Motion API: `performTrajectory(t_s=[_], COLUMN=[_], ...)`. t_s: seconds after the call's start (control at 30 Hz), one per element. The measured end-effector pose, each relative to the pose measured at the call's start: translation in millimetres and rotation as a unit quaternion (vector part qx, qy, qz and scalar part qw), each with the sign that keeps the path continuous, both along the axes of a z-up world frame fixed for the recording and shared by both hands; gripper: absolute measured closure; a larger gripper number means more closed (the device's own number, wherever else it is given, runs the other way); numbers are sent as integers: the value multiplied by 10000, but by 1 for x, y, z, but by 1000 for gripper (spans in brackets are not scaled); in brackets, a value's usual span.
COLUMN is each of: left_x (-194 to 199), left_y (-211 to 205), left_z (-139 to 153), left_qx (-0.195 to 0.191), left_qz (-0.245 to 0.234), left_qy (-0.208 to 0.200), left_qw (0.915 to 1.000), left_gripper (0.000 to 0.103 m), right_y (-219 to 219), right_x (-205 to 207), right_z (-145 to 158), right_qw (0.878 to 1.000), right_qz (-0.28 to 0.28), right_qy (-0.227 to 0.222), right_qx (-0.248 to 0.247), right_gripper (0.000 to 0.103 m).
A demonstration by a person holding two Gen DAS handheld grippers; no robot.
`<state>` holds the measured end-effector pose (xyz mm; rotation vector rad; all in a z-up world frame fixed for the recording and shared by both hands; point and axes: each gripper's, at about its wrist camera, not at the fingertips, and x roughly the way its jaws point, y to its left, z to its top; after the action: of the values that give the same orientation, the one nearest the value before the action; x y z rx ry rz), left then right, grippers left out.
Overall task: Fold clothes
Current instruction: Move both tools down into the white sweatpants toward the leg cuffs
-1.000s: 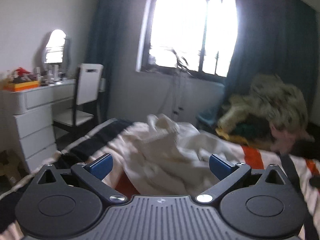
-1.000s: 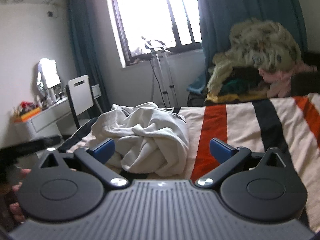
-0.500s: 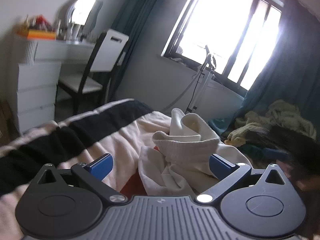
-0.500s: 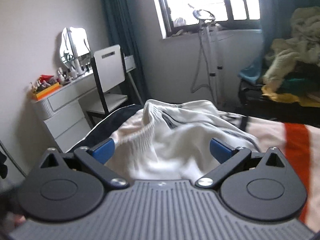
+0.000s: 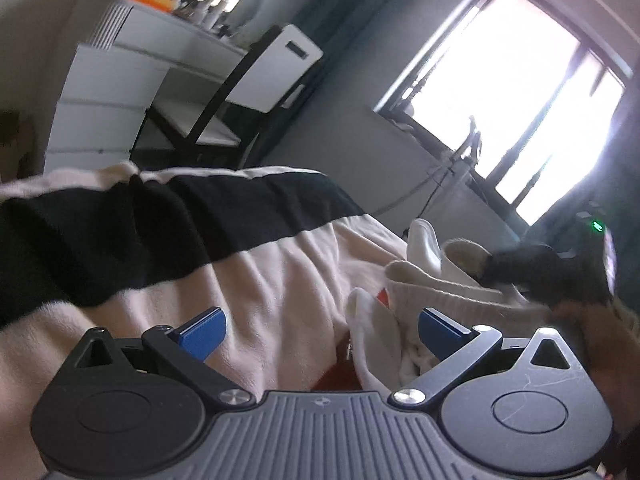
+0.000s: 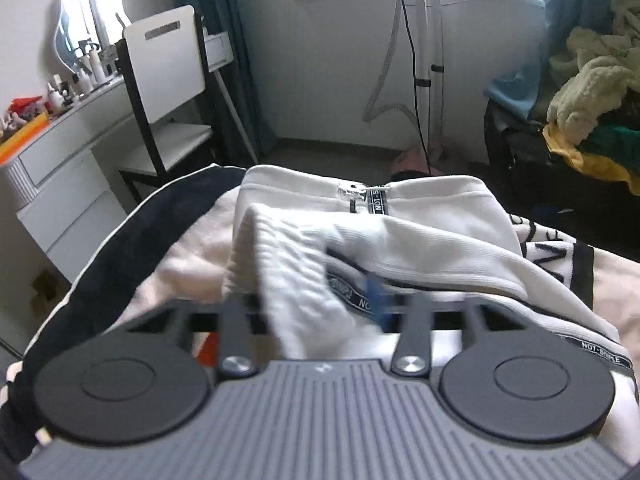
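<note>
A crumpled white zip jacket [image 6: 420, 224] with black lettered tape lies on the striped bed blanket [image 6: 188, 256]. My right gripper [image 6: 320, 308] is closing on its ribbed white hem [image 6: 292, 272], which sits between the blurred fingers. In the left wrist view the jacket [image 5: 424, 280] lies to the right. My left gripper [image 5: 320, 328] is open and empty above the cream blanket [image 5: 280, 280], its right fingertip next to the jacket's edge. The right gripper [image 5: 552, 276] shows there as a dark shape on the jacket.
A white dresser [image 6: 68, 184] with clutter and a mirror stands at the left, with a white-backed chair [image 6: 168, 92] beside it. A garment steamer stand [image 6: 424, 60] is under the window. A pile of clothes [image 6: 592, 104] sits at the right.
Both grippers dropped closer to the jacket. My right gripper's fingers went from wide open to closing on the ribbed hem. My left gripper swung left and tilted, still open.
</note>
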<state>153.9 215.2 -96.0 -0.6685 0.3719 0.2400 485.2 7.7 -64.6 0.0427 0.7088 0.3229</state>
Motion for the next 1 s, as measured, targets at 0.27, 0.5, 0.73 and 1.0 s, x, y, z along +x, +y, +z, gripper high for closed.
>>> performTrajectory(t_s=[0.27, 0.5, 0.73, 1.0], left_x=[-15, -48, -97, -125], left_y=[-19, -53, -92, -153], left_z=[13, 42, 68, 68], left_qx=[233, 614, 734, 961], left_qz=[-147, -569, -1239, -2082], left_qy=[-229, -549, -662, -470], left_qw=[9994, 9950, 9874, 9722], left_gripper=[0, 0, 0, 0], right_y=[-67, -156, -224, -269], right_x=[-102, -250, -362, -422], right_z=[60, 86, 55, 2], right_qw=[9871, 9692, 9720, 9585], right_qz=[-629, -1136, -1570, -2164], right_qy=[-1368, -2007, -1339, 227], right_qx=[543, 865, 1126, 1844], right_gripper=[88, 88, 90, 91])
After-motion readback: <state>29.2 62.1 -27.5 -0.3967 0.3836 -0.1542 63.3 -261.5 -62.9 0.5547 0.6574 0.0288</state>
